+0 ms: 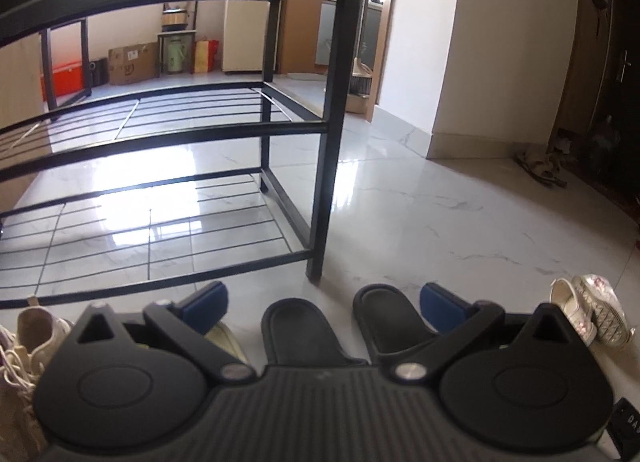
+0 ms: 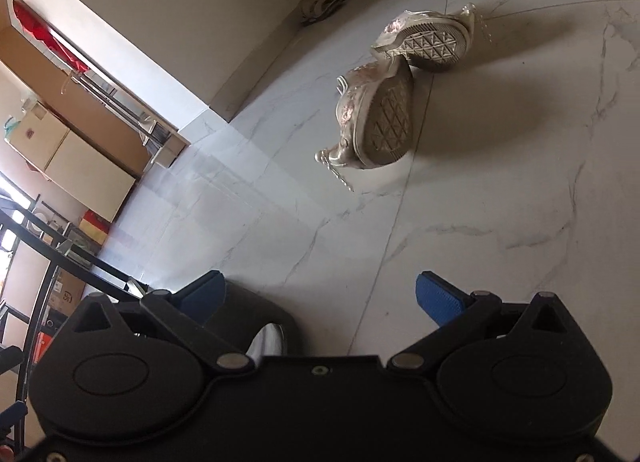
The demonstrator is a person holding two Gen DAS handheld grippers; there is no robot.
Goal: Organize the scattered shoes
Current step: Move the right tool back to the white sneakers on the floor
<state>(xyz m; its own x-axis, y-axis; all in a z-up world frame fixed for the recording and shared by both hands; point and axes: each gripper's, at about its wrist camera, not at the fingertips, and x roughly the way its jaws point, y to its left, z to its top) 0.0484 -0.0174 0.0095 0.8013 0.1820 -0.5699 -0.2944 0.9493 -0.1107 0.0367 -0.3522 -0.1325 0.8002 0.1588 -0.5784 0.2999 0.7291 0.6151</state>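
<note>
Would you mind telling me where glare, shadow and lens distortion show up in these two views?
Left wrist: window glare washes out the floor beneath the rack, whose straight bars bow from the fisheye. Right wrist: the tipped sneakers cast soft shadows to their right, and the picture corners are vignetted dark.

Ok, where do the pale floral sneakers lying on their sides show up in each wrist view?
Left wrist: pale floral sneakers at the far right edge, low, on the white marble floor.
Right wrist: both sneakers upper centre, soles toward the camera.
Shared landmark: black metal shoe rack, centre-left in the left view, at the left edge in the right view.
</note>
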